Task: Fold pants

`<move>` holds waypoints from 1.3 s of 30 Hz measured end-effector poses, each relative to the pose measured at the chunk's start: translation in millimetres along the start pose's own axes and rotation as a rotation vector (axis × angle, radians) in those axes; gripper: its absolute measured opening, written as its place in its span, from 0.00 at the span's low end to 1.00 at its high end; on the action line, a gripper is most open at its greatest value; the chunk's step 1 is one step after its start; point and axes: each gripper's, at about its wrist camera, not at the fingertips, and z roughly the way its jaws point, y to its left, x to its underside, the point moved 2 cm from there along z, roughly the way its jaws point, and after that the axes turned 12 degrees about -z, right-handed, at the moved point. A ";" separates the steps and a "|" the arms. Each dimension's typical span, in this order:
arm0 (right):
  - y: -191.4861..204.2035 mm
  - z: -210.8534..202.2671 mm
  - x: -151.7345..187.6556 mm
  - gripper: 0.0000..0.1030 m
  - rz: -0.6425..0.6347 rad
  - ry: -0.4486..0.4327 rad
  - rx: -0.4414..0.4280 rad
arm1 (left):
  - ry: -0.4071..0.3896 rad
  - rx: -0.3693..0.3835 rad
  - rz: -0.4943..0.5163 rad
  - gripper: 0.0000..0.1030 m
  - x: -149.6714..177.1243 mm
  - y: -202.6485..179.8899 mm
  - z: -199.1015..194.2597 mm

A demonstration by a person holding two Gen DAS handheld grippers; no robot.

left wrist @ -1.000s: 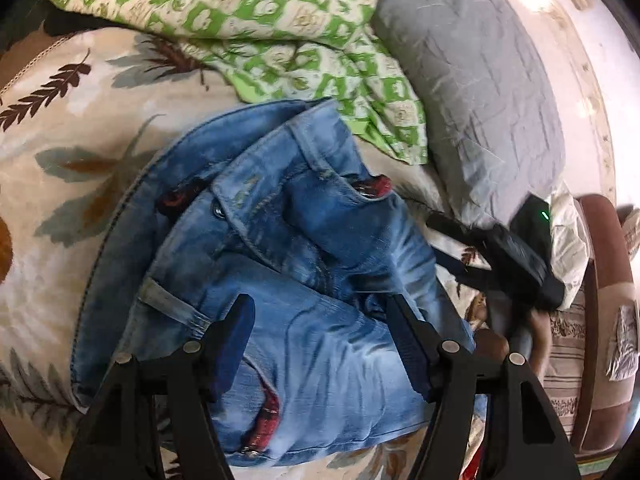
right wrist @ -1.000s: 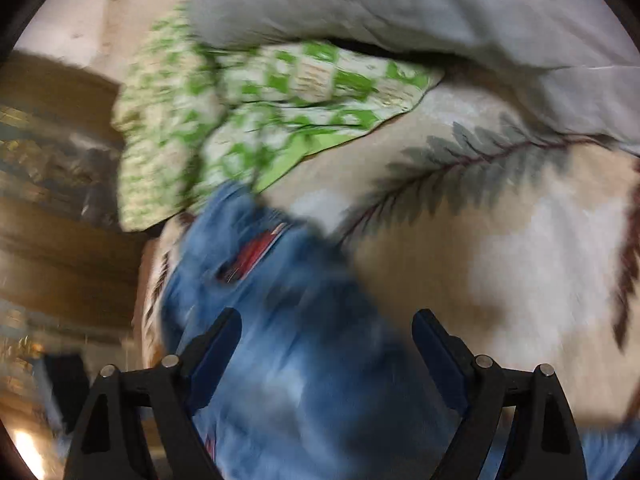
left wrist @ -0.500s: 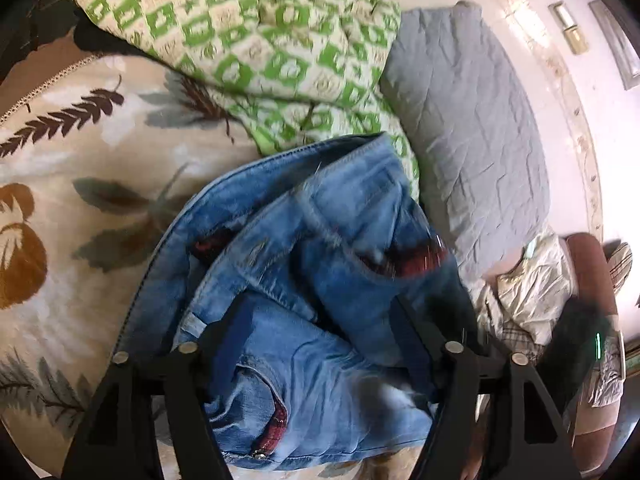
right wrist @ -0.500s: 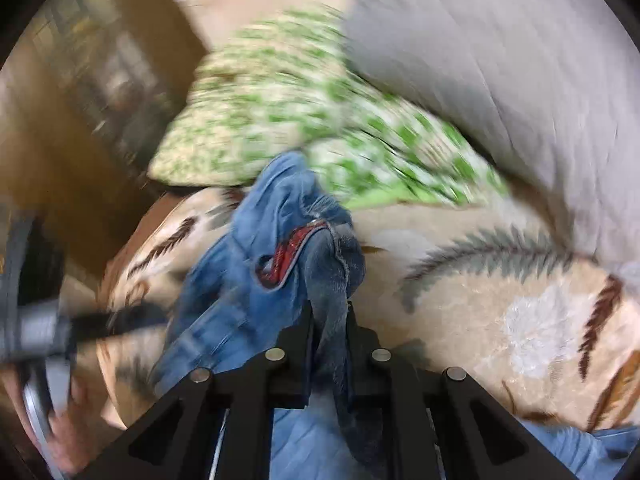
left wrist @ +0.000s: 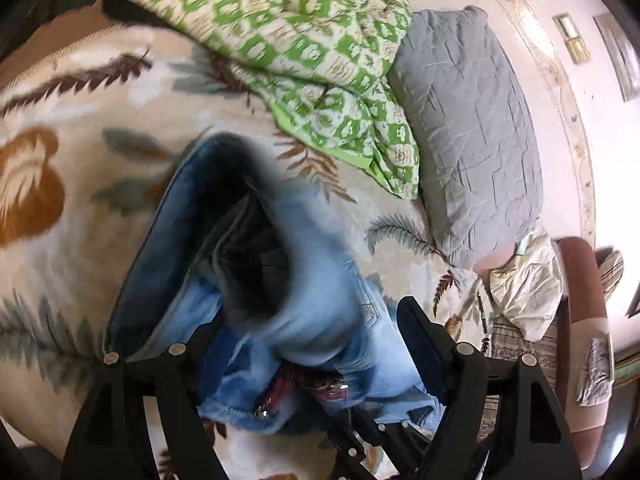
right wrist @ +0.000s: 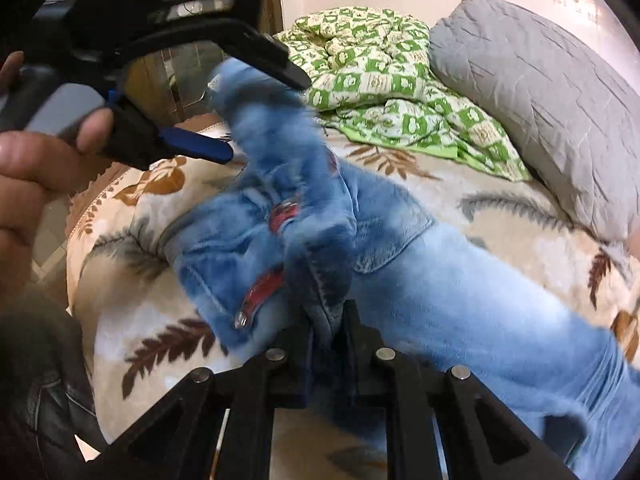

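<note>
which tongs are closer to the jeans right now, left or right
Right. The right tongs are clamped on a fold of the jeans. The left tongs hang just above the raised end, jaws opening, gripping nothing.

The pants are faded light-blue denim with red trim at the pockets. The bedspread is cream, printed with brown and grey-green leaves. The quilt is green-and-cream checked; the pillow plain grey.
</note>
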 end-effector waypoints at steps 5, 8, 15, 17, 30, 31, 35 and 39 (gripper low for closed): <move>-5.0 -0.2 0.2 0.14 0.066 -0.001 -0.012 | 0.006 -0.062 -0.069 0.28 -1.8 17.6 8.9; -4.4 -17.8 -7.4 0.12 0.080 -0.059 0.007 | -0.035 -0.022 -0.061 0.20 -2.4 17.2 -8.5; 9.9 -17.9 -1.7 0.15 0.101 -0.028 -0.027 | -0.035 -0.112 -0.083 0.20 10.1 62.0 -7.5; 13.6 5.9 13.5 0.16 0.148 0.052 -0.076 | 0.036 -0.195 -0.177 0.21 13.7 94.9 21.0; -78.6 -118.4 68.4 0.87 0.520 0.009 -0.064 | -0.162 -0.280 0.010 0.58 49.4 72.5 -8.1; -91.7 -126.0 78.5 0.87 0.546 0.030 -0.034 | -0.177 -0.288 0.022 0.58 49.5 71.4 -11.9; -158.1 -148.1 105.1 0.86 0.623 0.121 0.112 | -0.307 -0.304 0.158 0.61 69.0 49.2 -31.1; -240.5 -159.1 126.4 0.83 0.670 0.201 0.226 | -0.353 -0.277 0.312 0.66 85.2 21.1 -32.9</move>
